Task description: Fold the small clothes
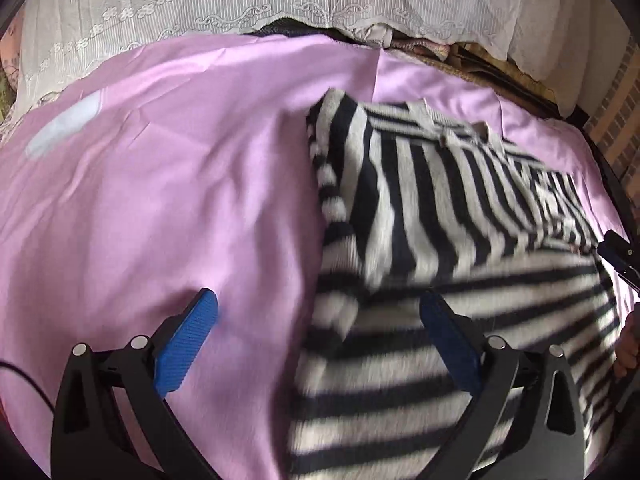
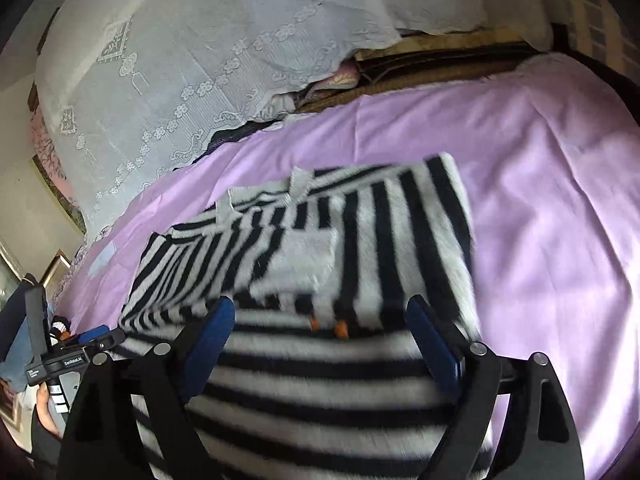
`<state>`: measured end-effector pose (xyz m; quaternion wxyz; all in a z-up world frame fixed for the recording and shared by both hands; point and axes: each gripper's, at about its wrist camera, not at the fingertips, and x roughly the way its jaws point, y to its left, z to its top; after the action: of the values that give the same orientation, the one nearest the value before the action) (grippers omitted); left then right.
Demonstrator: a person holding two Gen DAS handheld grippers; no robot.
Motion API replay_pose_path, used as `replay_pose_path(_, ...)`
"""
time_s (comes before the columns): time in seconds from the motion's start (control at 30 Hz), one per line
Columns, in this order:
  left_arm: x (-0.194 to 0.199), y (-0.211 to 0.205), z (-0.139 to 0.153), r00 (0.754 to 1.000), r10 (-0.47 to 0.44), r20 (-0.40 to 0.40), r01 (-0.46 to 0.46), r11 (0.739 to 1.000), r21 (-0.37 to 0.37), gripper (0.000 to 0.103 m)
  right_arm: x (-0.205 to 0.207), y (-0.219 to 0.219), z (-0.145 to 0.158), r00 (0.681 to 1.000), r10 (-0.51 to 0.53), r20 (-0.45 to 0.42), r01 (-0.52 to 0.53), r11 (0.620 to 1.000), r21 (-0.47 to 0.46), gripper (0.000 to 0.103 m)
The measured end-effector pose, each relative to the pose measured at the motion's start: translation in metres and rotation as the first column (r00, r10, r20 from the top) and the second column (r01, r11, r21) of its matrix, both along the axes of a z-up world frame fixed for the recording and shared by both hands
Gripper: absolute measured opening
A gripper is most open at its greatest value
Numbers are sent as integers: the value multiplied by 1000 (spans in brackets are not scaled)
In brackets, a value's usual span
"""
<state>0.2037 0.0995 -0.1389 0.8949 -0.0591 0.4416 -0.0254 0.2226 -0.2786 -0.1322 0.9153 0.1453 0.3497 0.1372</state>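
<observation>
A black-and-white striped fuzzy garment (image 1: 432,240) lies partly folded on a pink sheet (image 1: 160,200). In the left wrist view my left gripper (image 1: 318,312) is open above the garment's left edge, its right blue pad over the stripes and its left pad over the sheet. In the right wrist view the garment (image 2: 340,264) has a grey patch and folded sleeves on top. My right gripper (image 2: 320,320) is open and empty just above the garment's near part. The left gripper (image 2: 68,356) shows at the left edge of that view.
A white lace cover (image 2: 200,60) lies over bedding at the far side. A brick wall (image 1: 616,120) stands at the right. The pink sheet (image 2: 560,200) stretches out on the garment's right. The other gripper's tip (image 1: 618,248) shows at the right edge.
</observation>
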Motion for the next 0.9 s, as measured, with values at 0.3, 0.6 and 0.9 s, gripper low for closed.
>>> replay_pose_path(0.3, -68, -10, -11, 999, -38, 2, 38, 999, 39, 98, -81, -56, -19, 993, -117, -23, 120, 983, 140, 88)
replay_pose_path(0.6, -128, -22, -12, 990, -144, 8, 144, 989, 16, 98, -146, -64, -32, 997, -72, -18, 74, 977, 199, 88)
replay_pose_path(0.9, -173, -25, -8, 970, -240, 49, 243, 967, -76, 98, -198, -67, -33, 997, 61, -55, -49, 980, 191, 87)
